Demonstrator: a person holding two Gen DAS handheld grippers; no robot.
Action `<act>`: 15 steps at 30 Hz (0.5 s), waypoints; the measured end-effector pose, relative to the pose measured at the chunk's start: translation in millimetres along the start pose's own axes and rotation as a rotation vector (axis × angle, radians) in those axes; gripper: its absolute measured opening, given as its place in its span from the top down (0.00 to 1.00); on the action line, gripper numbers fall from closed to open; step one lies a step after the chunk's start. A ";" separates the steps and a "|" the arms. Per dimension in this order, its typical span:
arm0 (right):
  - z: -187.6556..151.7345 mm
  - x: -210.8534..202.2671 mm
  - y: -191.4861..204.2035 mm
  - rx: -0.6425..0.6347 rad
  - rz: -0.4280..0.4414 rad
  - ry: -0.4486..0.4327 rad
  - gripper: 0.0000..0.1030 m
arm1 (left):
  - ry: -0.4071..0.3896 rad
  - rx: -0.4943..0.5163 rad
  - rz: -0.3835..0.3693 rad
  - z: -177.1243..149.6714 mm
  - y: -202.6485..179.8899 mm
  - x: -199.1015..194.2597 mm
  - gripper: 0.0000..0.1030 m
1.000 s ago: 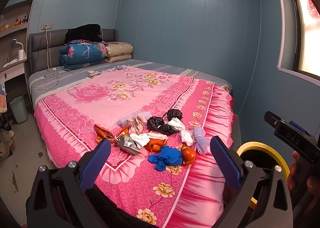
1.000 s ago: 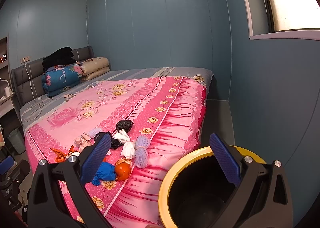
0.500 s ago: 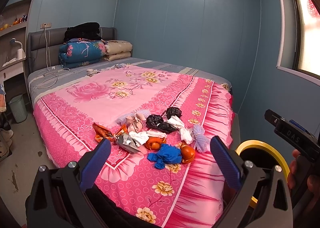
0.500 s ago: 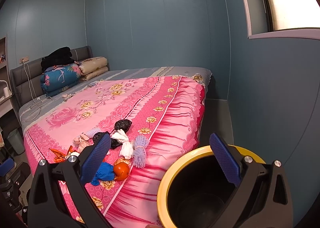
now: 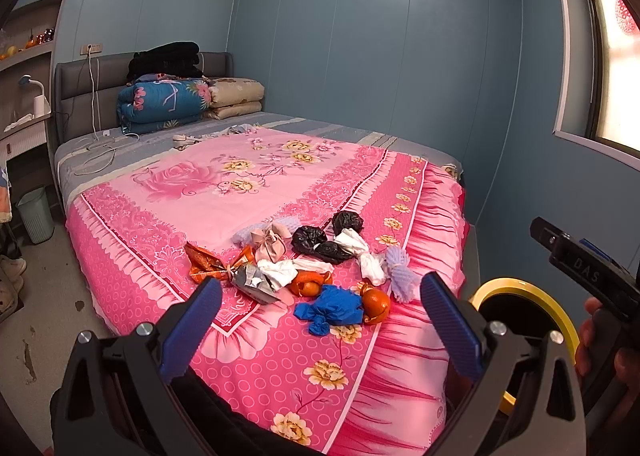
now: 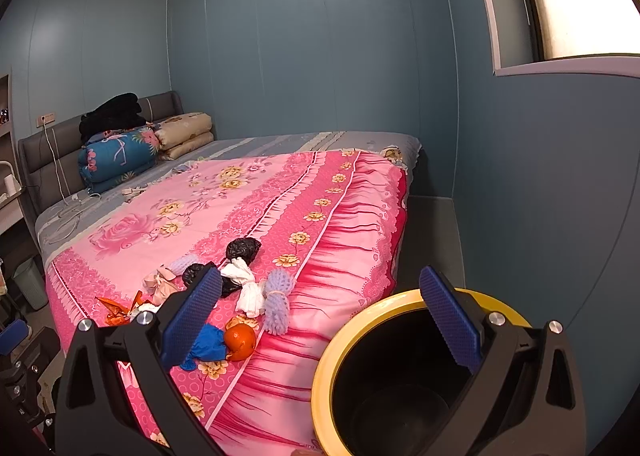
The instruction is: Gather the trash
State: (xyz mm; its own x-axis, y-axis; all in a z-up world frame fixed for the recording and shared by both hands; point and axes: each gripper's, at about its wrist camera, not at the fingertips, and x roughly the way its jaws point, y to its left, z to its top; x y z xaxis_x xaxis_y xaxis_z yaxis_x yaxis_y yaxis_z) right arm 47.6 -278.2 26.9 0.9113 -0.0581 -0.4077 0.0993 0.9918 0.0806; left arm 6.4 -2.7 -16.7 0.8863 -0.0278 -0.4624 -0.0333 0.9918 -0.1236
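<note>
Left wrist view: both grippers, left (image 5: 318, 310) and right (image 6: 318, 310), spread wide and empty, trash pile (image 5: 316, 268) on bed corner beside yellow-rimmed bin (image 6: 400, 376); best to pinch nearest blue wad (image 5: 330, 310) squarely first.

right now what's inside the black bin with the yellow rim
No trash shows inside the black bin with the yellow rim: dark walls and a bare dark floor. The open right gripper hides part of the inside.
</note>
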 end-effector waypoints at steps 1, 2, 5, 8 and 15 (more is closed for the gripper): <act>0.4 0.3 0.3 -0.001 -0.001 0.001 0.07 | 0.000 0.000 0.000 0.2 0.1 0.0 0.07; 0.1 0.2 0.3 -0.002 -0.002 0.001 0.07 | 0.000 0.000 0.000 0.2 0.1 0.1 0.07; 0.6 0.3 0.3 -0.002 -0.002 0.005 0.07 | 0.000 0.000 0.000 0.1 0.2 0.1 0.07; 0.9 0.9 0.9 -0.001 -0.004 0.008 0.07 | 0.000 0.000 0.000 -0.1 0.1 0.1 0.07; 0.6 1.0 1.2 -0.001 -0.005 0.008 0.07 | 0.003 0.000 0.001 -0.9 -0.4 0.3 0.07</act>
State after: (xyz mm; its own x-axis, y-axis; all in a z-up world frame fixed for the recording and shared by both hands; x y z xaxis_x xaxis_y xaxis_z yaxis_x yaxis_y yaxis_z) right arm 48.9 -277.2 27.2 0.9077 -0.0619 -0.4150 0.1031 0.9916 0.0777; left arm 6.3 -3.3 -17.5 0.8850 -0.0274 -0.4648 -0.0340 0.9918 -0.1233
